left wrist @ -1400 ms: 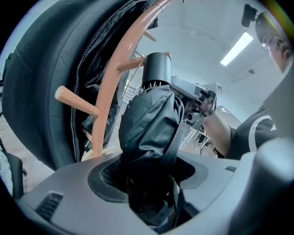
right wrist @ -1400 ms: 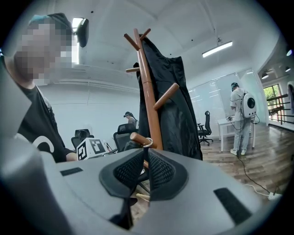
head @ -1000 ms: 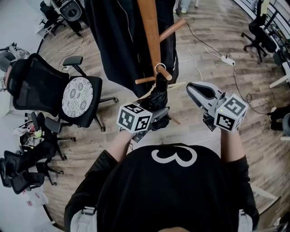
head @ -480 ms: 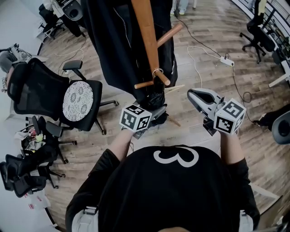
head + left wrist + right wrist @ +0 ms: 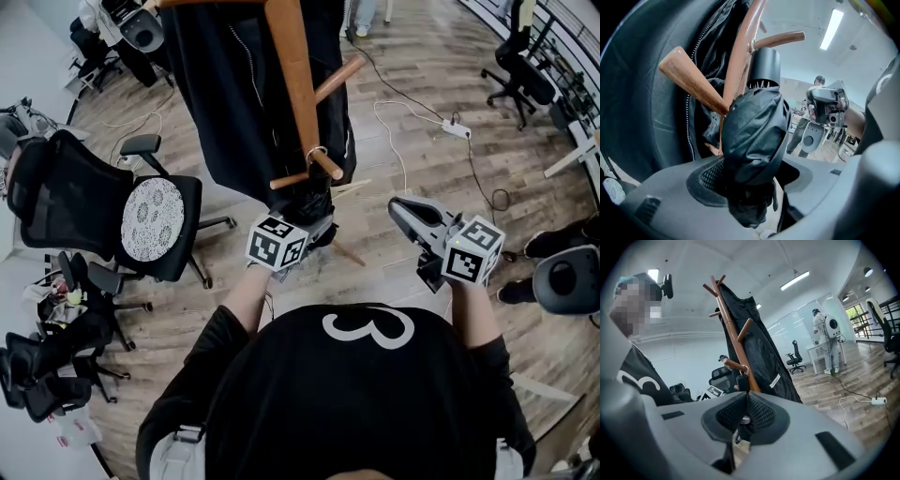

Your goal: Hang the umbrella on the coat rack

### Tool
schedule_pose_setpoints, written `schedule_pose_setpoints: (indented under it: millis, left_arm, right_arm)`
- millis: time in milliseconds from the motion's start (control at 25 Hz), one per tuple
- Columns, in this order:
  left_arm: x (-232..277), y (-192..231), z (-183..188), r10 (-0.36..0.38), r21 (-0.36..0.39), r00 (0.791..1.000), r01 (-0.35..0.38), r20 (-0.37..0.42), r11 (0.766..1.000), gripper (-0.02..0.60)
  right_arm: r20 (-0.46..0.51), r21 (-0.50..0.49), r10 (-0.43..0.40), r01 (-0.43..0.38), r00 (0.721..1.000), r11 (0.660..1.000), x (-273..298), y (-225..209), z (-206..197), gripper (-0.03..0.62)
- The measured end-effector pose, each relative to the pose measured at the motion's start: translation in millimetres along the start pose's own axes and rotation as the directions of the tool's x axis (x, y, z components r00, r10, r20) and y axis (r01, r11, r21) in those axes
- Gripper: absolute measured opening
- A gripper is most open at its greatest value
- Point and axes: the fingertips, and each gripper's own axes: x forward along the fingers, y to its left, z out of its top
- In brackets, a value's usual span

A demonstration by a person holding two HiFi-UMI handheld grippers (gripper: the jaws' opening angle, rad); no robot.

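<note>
The wooden coat rack [image 5: 289,75] stands ahead with a black coat [image 5: 234,94] hung on it. A folded black umbrella [image 5: 311,202] hangs below a lower peg [image 5: 322,163] by its white loop [image 5: 313,152]. My left gripper [image 5: 314,225] is shut wide on the umbrella's bundled fabric [image 5: 754,131], with the pads [image 5: 710,176] against it. My right gripper [image 5: 408,211] stays off to the right, shut with nothing in it. In the right gripper view its pads [image 5: 759,411] meet, and the rack [image 5: 736,345] with the hanging umbrella [image 5: 740,380] shows behind them.
An office chair with a patterned cushion [image 5: 150,211] stands left of the rack. More chairs [image 5: 47,356] crowd the near left. A power strip and cable [image 5: 455,129] lie on the wooden floor at the right. A person in white [image 5: 825,341] stands far off.
Both grippers have sunk slightly and rolled a little. The umbrella still hangs by its loop from the peg, with the left gripper around it.
</note>
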Motion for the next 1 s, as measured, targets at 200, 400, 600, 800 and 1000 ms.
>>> schedule_pose_setpoints:
  millis: [200,400,600,800,1000]
  left_arm:
    - [-5.7,8.4,-1.4,0.002,-0.056,0.999,0.0,0.038,0.998,0.299]
    - [-12.8,3.6,-11.0,0.012,-0.04,1.0,-0.012,0.0,0.999,0.313]
    - [-38.3,-9.2,-31.8,0.029,-0.038,0.999,-0.03,-0.036,0.999,0.313]
    - [-89.0,-33.1,-41.6,0.04,-0.092,0.999,-0.039,0.008,0.995,0.311]
    - [-146.3,-101.2,-34.4,-0.15,-0.072,0.988,0.152,0.035,0.986,0.286]
  right_arm:
    - [0.0,0.02,-0.007,0.007,1.0,1.0,-4.4,14.0,-7.7,0.029]
    - [0.012,0.07,-0.023,0.022,1.0,0.997,-17.8,31.9,-12.1,0.029]
    - [0.013,0.1,-0.021,0.02,1.0,0.995,-30.2,63.1,-29.1,0.029]
    - [-0.007,0.172,-0.026,0.027,1.0,0.985,-35.9,98.8,-57.4,0.028]
    - [0.049,0.246,0.005,-0.017,0.999,0.969,-40.9,141.9,-65.7,0.028]
